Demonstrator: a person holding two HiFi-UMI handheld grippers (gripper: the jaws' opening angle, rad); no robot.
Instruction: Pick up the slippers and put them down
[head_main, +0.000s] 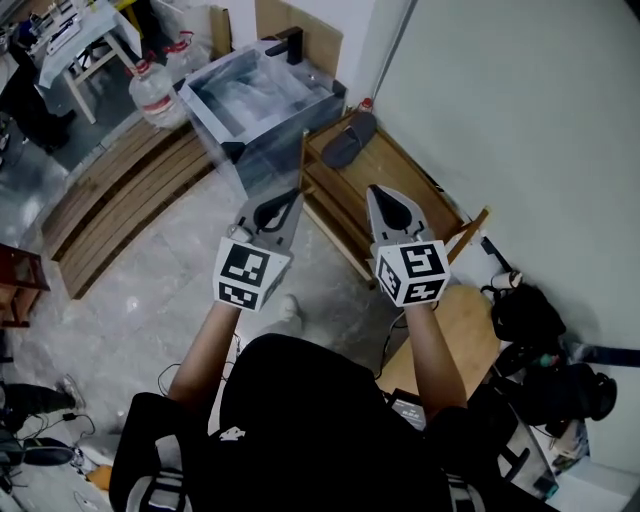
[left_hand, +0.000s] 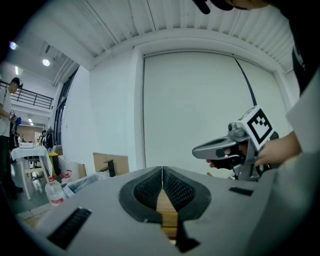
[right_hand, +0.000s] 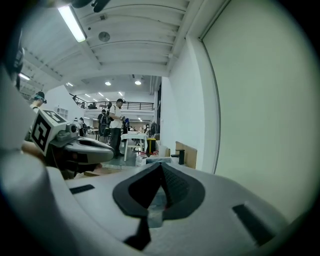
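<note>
- Floor (head_main: 150, 290) under me is pale, stone-look and glossy, with a run of slatted wooden boards (head_main: 110, 195) lying flat on it to the left.
- Against the white wall (head_main: 520, 120) on the right stands a low wooden rack (head_main: 400, 175), set at an angle in the head view.
- I can find only one slipper (head_main: 349, 140). It is dark, lies flat on the far end of the rack's top, and sits well ahead of both claws with nothing touching it.
- Just beyond the rack's far end sits a grey basin (head_main: 262, 90) with a black tap (head_main: 285, 42) at its back edge. A clear water bottle (head_main: 153, 95) with a red cap stands on the floor to its left.
- A white table (head_main: 80, 35) is in the far left corner, and black bags (head_main: 545, 340) are piled by the wall at my right.
- The left gripper (head_main: 290, 195) is held out level above the floor beside the rack. In its own view the two pads meet along one line, with nothing between them.
- The right gripper (head_main: 380, 190) is level beside it, over the rack. Its pads also meet at the tip and carry nothing.
- The right gripper view looks down a long hall where people (right_hand: 116, 125) are standing, with a strip light (right_hand: 72, 22) on the white ceiling.
</note>
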